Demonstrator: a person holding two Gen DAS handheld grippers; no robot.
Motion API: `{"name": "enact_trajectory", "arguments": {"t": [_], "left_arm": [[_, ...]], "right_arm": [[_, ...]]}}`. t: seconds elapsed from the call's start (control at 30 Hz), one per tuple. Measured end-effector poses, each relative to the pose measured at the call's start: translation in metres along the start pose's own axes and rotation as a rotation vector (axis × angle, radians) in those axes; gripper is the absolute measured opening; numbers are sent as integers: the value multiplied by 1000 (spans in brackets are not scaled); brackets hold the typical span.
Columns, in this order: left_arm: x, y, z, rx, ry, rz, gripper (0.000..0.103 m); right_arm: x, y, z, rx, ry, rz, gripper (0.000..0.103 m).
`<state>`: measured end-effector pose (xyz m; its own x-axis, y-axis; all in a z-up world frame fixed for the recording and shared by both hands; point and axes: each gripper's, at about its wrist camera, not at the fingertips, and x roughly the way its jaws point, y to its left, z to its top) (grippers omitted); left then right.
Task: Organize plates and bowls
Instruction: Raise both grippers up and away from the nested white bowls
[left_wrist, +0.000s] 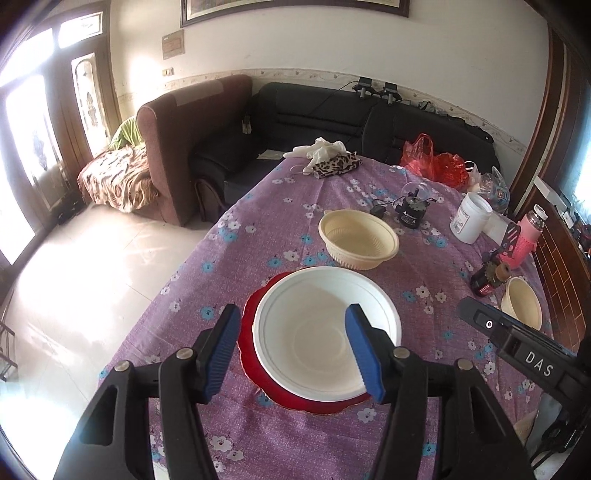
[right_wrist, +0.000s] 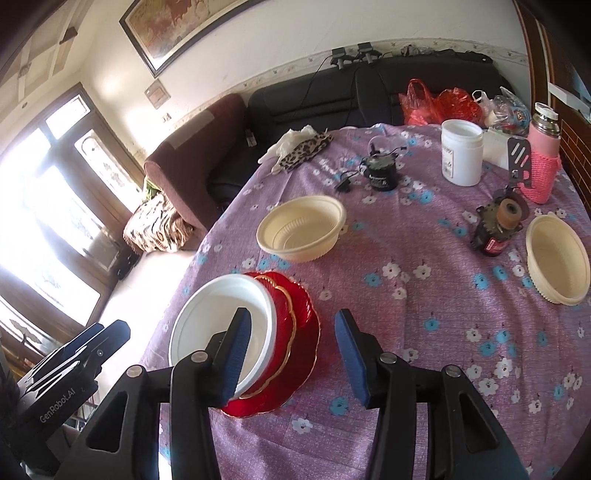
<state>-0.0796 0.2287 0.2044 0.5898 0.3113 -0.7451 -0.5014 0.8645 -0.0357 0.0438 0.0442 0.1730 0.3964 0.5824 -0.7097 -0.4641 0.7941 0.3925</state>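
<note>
A white bowl (left_wrist: 325, 332) (right_wrist: 221, 306) sits on a stack of red plates (left_wrist: 295, 404) (right_wrist: 304, 332), the top one gold-rimmed, near the left edge of the purple flowered table (left_wrist: 295, 206). My left gripper (left_wrist: 291, 350) hovers open above the bowl's left rim, one finger outside it and one over its inside. My right gripper (right_wrist: 293, 356) is open over the stack's right edge, its pads touching nothing. One empty cream bowl (left_wrist: 358, 240) (right_wrist: 301, 229) stands farther back. A second cream bowl (left_wrist: 522, 302) (right_wrist: 557, 258) stands at the right.
A white jar (right_wrist: 461, 151), a pink bottle (right_wrist: 543, 158), a small dark bottle (right_wrist: 495, 229) and a black device with cables (right_wrist: 380, 170) crowd the far right. Red bags (right_wrist: 439, 101) and a leopard cloth (right_wrist: 306, 149) lie at the back. The floor drops away on the left.
</note>
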Motion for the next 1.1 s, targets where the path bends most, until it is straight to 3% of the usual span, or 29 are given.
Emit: {"name": "enact_trajectory", "arguments": {"t": [0.1,0.23,0.37,0.47,0.63,0.83,0.97,1.1], "left_arm": [[-6,-1,3,10,-16,3,60],[-27,7,12,-12,-103,-6,61],[-65,24,27,-61,-289,45,87],[-91,32,42,-57,-397,106,92],[-130,40,83,-15,-473,142,93],[-179,63,156,6,-493,56,93],[-200,78,203,46,-558,132,93],[-205,85,236,125,-666,279,97]], "right_arm": [[-4,-2,2,-2,-9,-3,52],[-14,-5,10,-10,-32,-17,52],[-32,-3,24,-50,-77,-49,52],[-55,3,40,-96,-131,-76,52],[-104,15,78,-161,-248,-106,62],[-173,34,137,-219,-382,-121,72],[-210,44,184,-223,-429,-122,77],[-236,71,233,-293,-510,-245,80]]}}
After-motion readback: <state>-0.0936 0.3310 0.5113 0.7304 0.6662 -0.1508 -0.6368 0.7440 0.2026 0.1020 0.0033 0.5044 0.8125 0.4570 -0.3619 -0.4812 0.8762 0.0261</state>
